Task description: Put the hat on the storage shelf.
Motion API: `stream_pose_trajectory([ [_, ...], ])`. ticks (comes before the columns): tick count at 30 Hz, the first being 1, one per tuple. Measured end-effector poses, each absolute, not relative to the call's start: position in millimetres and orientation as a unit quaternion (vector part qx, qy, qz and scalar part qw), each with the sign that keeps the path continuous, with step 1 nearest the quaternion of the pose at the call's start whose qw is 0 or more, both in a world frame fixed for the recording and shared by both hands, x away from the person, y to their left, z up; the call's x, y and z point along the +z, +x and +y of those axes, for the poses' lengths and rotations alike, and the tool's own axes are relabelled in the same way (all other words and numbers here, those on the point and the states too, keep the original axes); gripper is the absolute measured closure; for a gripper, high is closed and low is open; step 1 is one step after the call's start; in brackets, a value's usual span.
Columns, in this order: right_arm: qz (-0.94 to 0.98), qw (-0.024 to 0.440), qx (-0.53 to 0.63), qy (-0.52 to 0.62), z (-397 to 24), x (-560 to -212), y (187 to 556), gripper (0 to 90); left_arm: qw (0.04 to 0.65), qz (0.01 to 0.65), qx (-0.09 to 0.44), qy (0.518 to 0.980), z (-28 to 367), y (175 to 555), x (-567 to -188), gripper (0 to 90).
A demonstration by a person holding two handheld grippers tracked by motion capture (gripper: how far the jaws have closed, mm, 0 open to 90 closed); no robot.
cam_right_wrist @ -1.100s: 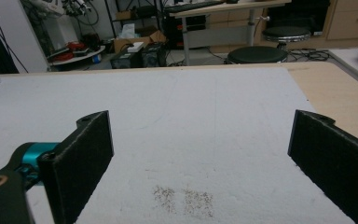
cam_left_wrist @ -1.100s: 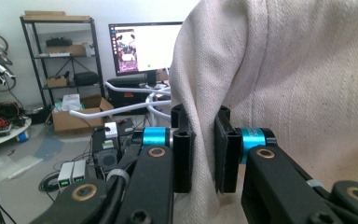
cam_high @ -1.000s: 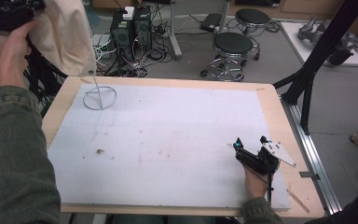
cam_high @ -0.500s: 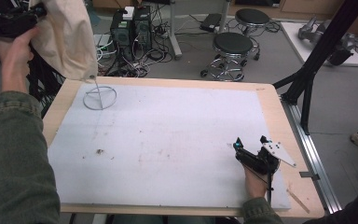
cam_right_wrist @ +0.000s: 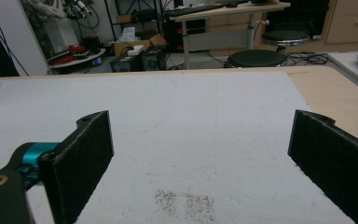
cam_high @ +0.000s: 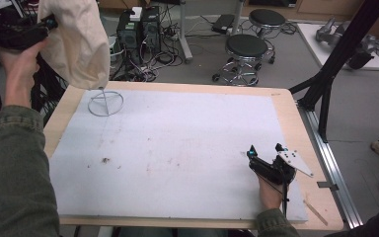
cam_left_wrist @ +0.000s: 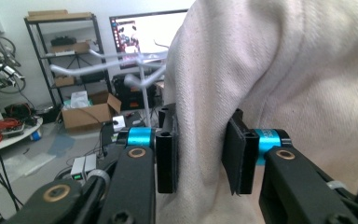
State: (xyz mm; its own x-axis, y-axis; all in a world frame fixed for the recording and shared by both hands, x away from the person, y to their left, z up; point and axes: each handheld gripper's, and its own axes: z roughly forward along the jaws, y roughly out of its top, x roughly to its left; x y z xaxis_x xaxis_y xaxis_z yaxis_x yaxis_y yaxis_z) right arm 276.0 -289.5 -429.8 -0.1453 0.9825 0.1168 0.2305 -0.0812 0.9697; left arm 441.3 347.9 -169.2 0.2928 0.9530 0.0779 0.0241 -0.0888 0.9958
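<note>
A cream cloth bag (cam_high: 79, 44) hangs from the top left, above the table's far-left corner. Its lower end sits just over a wire ring stand (cam_high: 105, 102) on the white mat (cam_high: 177, 148). My left gripper (cam_high: 44, 24) is held high beside the cloth. In the left gripper view a fold of the cloth (cam_left_wrist: 284, 70) runs between the two pads of that gripper (cam_left_wrist: 200, 149). Its jaws have just been opening and now stand apart around the fold. My right gripper (cam_high: 265, 152) rests on the mat at the near right, open, and nothing lies between the jaws of that gripper (cam_right_wrist: 200, 154).
Dark crumbs (cam_high: 104, 160) lie on the mat's left half, and more specks (cam_right_wrist: 186, 203) sit just ahead of the right jaws. A thin wooden stick (cam_high: 315, 211) lies at the table's near-right corner. Two stools (cam_high: 246, 47), computer towers (cam_high: 138, 27) and a black stand leg (cam_high: 325, 84) are beyond the table.
The cloth's lower end hangs slightly lower, closer to the wire stand, and the left hand has shifted a little. The right gripper has kept still.
</note>
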Motion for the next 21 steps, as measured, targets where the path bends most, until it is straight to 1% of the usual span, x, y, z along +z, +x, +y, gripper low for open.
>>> stream_pose_trajectory([
  [9, 0.565, 0.375, 0.503, 0.535, -289.4, -429.6, 275.7, 5.6, 0.554, 0.414, 0.417, 0.59, 349.0, 439.3, -186.5, 65.2],
  [16, 0.566, 0.375, 0.503, 0.535, -289.3, -429.1, 275.2, 5.6, 0.575, 0.418, 0.406, 0.574, 353.8, 433.4, -195.8, 56.3],
  [19, 0.566, 0.375, 0.503, 0.535, -289.3, -429.2, 275.3, 5.6, 0.585, 0.42, 0.401, 0.566, 356.5, 430.8, -197.2, 51.2],
  [21, 0.566, 0.375, 0.503, 0.535, -289.4, -429.2, 275.5, 5.6, 0.591, 0.419, 0.398, 0.563, 357.8, 429.5, -197.9, 49.7],
])
